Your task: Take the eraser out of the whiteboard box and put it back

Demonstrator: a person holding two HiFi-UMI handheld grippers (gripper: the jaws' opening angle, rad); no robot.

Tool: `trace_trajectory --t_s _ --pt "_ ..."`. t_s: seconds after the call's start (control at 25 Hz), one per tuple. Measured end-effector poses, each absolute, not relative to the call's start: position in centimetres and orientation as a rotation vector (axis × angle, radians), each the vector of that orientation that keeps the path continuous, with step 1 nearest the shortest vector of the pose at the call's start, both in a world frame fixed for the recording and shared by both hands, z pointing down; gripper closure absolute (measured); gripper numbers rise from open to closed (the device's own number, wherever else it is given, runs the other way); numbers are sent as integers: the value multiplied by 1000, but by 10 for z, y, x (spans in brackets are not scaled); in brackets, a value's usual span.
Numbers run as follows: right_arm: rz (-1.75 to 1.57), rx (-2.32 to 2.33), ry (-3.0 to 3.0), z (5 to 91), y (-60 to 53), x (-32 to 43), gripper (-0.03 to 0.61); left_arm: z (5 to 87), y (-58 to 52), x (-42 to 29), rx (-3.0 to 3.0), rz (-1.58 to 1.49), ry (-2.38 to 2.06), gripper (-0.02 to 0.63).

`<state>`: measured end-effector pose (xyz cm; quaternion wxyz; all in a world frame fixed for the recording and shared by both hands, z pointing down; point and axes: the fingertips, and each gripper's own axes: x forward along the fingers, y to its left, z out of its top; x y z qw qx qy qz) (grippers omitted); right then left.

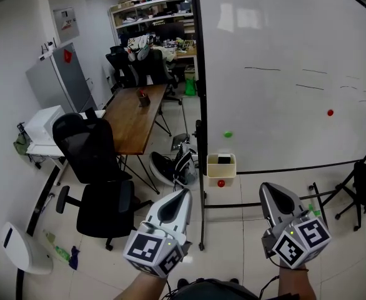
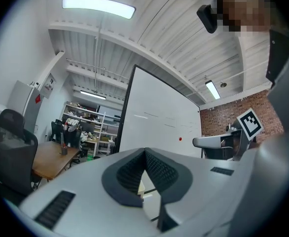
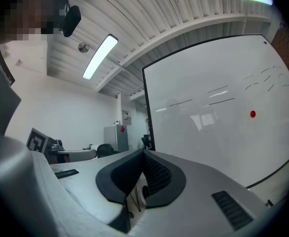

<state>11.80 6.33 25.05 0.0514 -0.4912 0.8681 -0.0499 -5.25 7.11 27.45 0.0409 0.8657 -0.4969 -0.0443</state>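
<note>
A cream whiteboard box (image 1: 222,170) hangs at the lower left corner of the big whiteboard (image 1: 283,74). A dark eraser (image 1: 224,160) lies inside it. Both grippers are held low in the head view, well short of the box and pointing toward the board. My left gripper (image 1: 184,192) is below and left of the box, its jaws shut with nothing between them (image 2: 145,152). The right gripper (image 1: 265,187) is below and right of the box, also shut and empty (image 3: 144,153). In the left gripper view the right gripper's marker cube (image 2: 249,123) shows beside it.
A red magnet (image 1: 220,183) sits under the box, a green one (image 1: 228,134) above it, another red one (image 1: 330,112) further right. A black office chair (image 1: 95,167), a wooden table (image 1: 133,120) and a bag (image 1: 177,164) stand left of the board's black post (image 1: 202,167).
</note>
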Motion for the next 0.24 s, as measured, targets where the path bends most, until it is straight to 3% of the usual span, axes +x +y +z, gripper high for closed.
trace_trajectory --t_s 0.24 --pt "-139 -1485 2641 249 72 116 554 272 78 -52 2669 -146 -1517 588"
